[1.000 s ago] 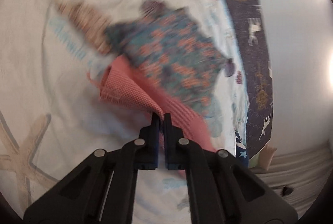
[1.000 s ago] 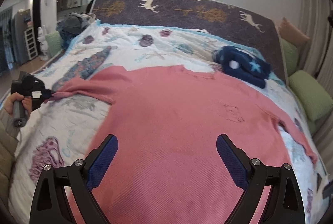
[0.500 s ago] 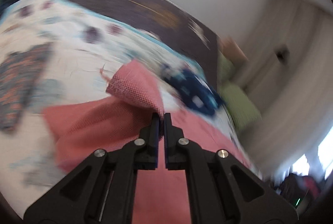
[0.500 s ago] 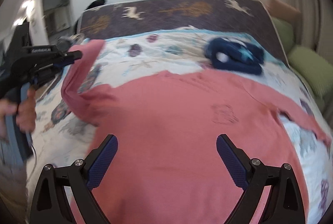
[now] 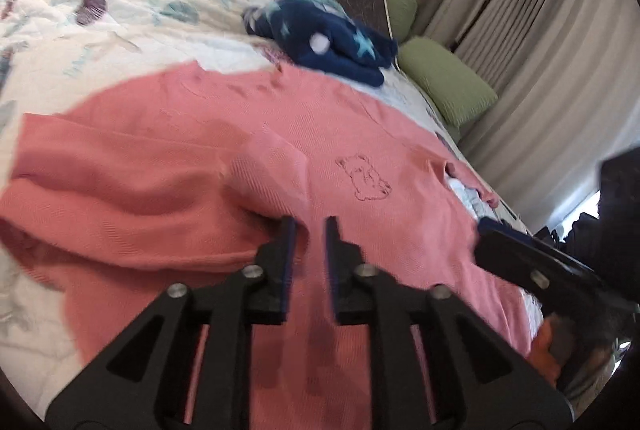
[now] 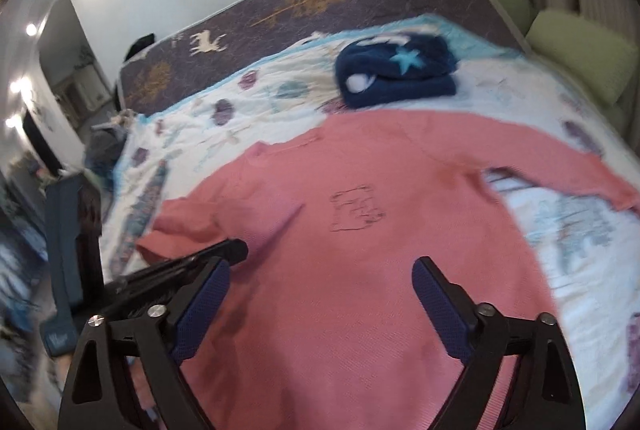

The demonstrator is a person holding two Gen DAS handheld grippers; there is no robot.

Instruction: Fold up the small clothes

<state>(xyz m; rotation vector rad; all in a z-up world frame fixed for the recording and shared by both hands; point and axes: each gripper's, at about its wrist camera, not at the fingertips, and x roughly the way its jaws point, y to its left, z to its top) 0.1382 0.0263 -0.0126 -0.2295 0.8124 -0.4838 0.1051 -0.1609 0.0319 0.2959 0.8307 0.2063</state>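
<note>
Left gripper (image 5: 308, 226): jaws opening, a narrow gap between the blue pads; nothing pinched. It hangs just above the folded-in sleeve (image 5: 256, 166).
Right gripper (image 6: 320, 278): jaws wide apart and closing, nothing between them; it hovers over the lower body of the sweater.
Pink sweater (image 6: 360, 250): lies flat and front up on the bed, a small outlined bear (image 5: 364, 178) on its chest. One sleeve is laid across the body; the other sleeve (image 6: 560, 170) stretches out over the quilt.
Bed (image 6: 280, 98): white quilt printed with shells and starfish, dark deer-patterned mattress edge behind.
Folded navy garment (image 6: 396, 74): star-patterned, beyond the collar, just clear of the sweater.
Green cushions (image 5: 448, 86): beside the bed, near the curtains.
Step in hand, as a judgement: one sleeve looks released; the outstretched sleeve is likely next.
Doing it well: pinch the cuff only, carry it low across the chest, lay it flat and parallel to the first sleeve, then let go without dragging the cloth.
</note>
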